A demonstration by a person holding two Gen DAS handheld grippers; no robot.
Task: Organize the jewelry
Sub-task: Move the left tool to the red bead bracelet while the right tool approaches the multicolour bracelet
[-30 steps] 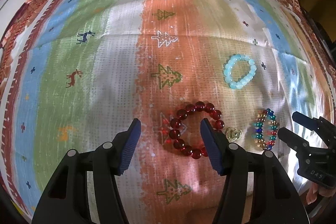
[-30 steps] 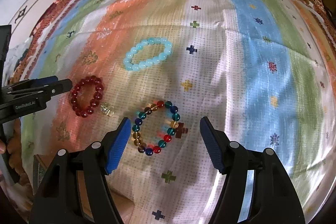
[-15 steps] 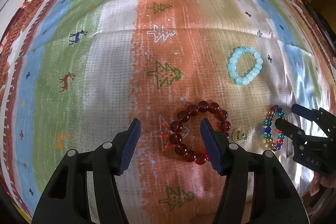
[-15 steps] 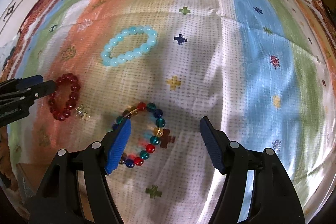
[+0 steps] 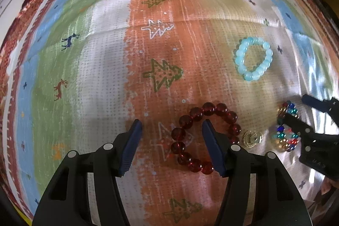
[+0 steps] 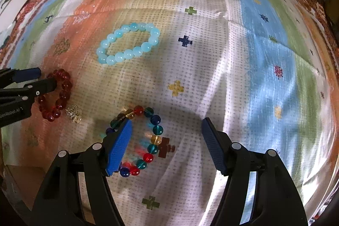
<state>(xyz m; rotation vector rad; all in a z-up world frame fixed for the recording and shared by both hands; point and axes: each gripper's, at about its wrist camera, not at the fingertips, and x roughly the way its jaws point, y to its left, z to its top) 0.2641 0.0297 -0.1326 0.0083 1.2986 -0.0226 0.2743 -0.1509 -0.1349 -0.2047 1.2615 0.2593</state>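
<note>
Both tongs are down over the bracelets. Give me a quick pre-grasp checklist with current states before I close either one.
1. Left tongs open: ok.
2. Left tongs straddling red bracelet: ok, one finger sits inside the loop, its near side between the pads.
3. Right tongs open: ok.
4. Right tongs straddling multicolour bracelet: ok, left finger inside the loop, far side between the pads.
5. Gold ring outside both grasps: ok, it lies between the two bracelets.
6. Light blue bracelet out of the way: ok.
7. Pads touching the cloth: cannot tell.
</note>
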